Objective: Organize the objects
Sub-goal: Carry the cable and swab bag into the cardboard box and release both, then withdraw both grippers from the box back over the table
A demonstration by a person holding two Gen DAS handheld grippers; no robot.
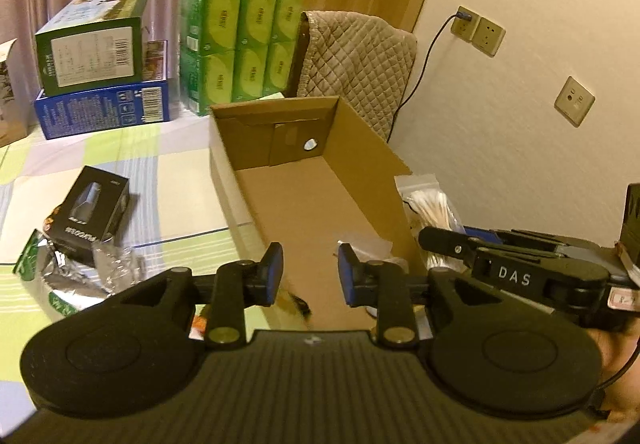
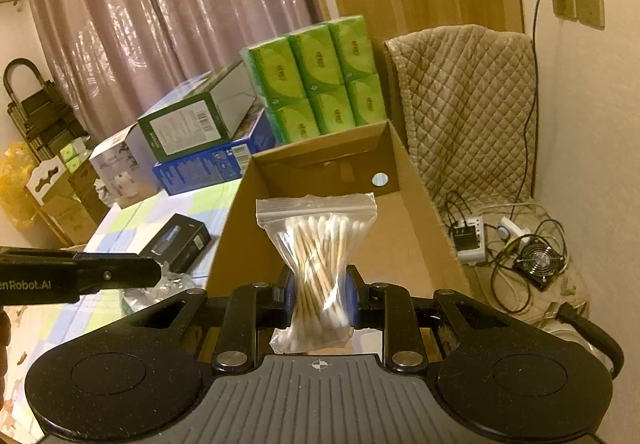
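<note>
A clear zip bag of cotton swabs [image 2: 320, 260] is pinched at its middle by my right gripper [image 2: 318, 296], held upright above the near end of an open cardboard box [image 2: 404, 240]. From the left wrist view the same bag [image 1: 430, 205] shows just past the box's right wall [image 1: 384, 179], with the right gripper's finger beside it. My left gripper [image 1: 310, 272] is open and holds nothing, hovering over the box's near left corner. A small black product box [image 1: 94, 209] lies on the checked table, next to a crumpled silver foil packet [image 1: 86, 272].
At the table's back stand a pack of green tissue boxes [image 1: 240, 43], a green carton [image 1: 92, 47] on a blue carton [image 1: 102, 109]. A quilt-covered chair [image 2: 468, 111] is behind the box. Cables, a power strip and a small fan [image 2: 540, 262] lie on the floor right.
</note>
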